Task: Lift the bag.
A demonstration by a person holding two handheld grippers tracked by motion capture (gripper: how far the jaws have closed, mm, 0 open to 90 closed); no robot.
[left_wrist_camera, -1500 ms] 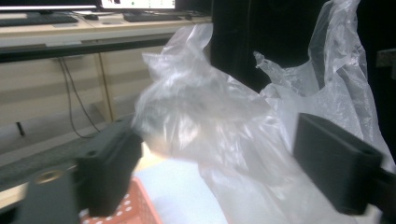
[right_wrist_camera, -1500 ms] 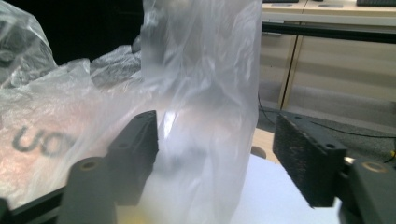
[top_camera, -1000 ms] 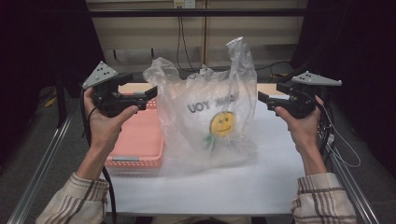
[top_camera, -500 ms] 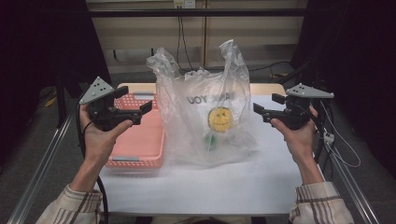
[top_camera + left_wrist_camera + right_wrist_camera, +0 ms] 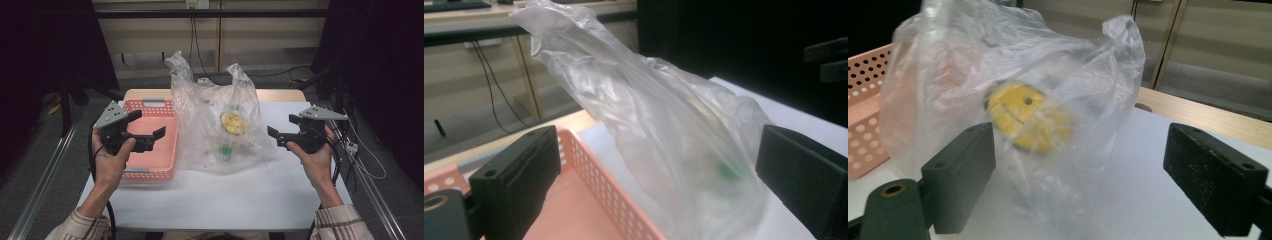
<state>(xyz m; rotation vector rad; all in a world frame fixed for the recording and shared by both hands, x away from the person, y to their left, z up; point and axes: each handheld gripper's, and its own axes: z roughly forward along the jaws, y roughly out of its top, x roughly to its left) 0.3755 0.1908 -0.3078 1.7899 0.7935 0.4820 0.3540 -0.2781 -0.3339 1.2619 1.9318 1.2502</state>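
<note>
On the white sheet (image 5: 240,195) that covers the table, a clear plastic bag (image 5: 220,125) stands slumped between the two grippers, its handles sticking up and its lower part spread on the sheet. A yellow smiley face (image 5: 231,122) is printed on the bag, and something small and green (image 5: 226,149) shows through the film lower down. The bag's left edge lies just beside a pink perforated basket (image 5: 150,165), which sits at the left part of the sheet.

The left gripper (image 5: 147,132) is held above the basket, jaws pointing toward the bag. Its jaws stand wide apart and nothing is between their pads; in the left gripper view the bag (image 5: 664,140) rises beyond the two black jaws, with the basket's holed wall (image 5: 609,195) below, and the green thing (image 5: 726,171) shows faintly through the film.

The right gripper (image 5: 277,137) is held at the right of the bag, near it but not touching, with its jaws pointing at the bag's side. Its jaws have just been opening and now stand wide, with nothing clamped between them. In the right gripper view the bag (image 5: 1013,110) fills the space beyond the jaws, the smiley face (image 5: 1025,117) turned toward the camera, and a corner of the basket (image 5: 868,115) shows at the far left edge.

Each gripper sits in one of the person's hands; checked sleeves show at the bottom of the high view.
</note>
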